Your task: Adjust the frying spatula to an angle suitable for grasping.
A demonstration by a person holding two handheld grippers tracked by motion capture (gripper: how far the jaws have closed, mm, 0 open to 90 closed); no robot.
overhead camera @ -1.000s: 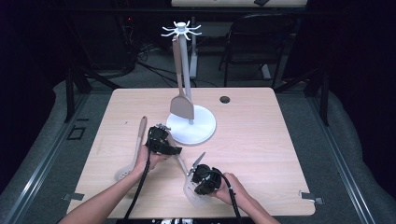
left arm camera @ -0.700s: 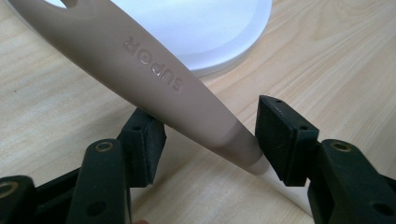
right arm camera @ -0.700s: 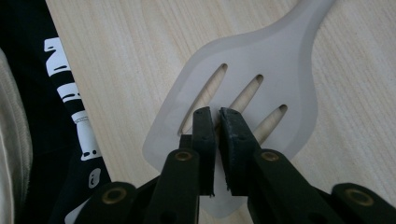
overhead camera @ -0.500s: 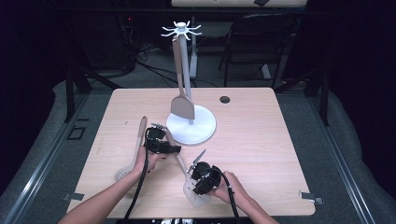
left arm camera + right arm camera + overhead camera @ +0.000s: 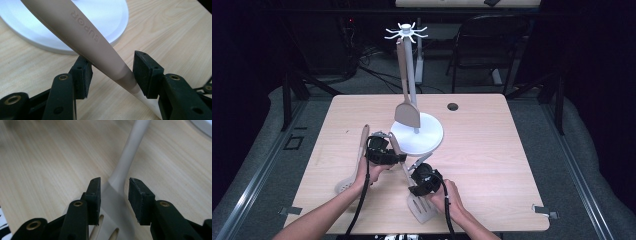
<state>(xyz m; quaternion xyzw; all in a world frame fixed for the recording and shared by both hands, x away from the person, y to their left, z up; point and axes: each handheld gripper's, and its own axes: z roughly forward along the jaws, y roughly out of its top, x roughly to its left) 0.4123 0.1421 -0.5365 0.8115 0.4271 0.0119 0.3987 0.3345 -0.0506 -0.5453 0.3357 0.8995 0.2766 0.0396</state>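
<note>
A beige slotted turner (image 5: 422, 211) lies with its head near the table's front edge and its handle running up-left toward the white stand. My left gripper (image 5: 391, 149) (image 5: 112, 68) has just been closing. Its pads touch the brown handle (image 5: 95, 42), which crosses slantwise between them. My right gripper (image 5: 413, 190) (image 5: 115, 192) has just been opening. It is open, its pads on either side of the turner's neck (image 5: 120, 175) with a gap on each side.
The stand's round white base (image 5: 424, 142) (image 5: 107, 15) sits just beyond the grippers, and a beige spatula (image 5: 407, 115) hangs from its hooks. A slotted spoon (image 5: 354, 165) lies to the left of my left hand. A dark hole (image 5: 453, 106) is in the tabletop at the back.
Both hands stay nearly where they were, the right gripper only slightly up and left. The turner lies in the same spot between them.
</note>
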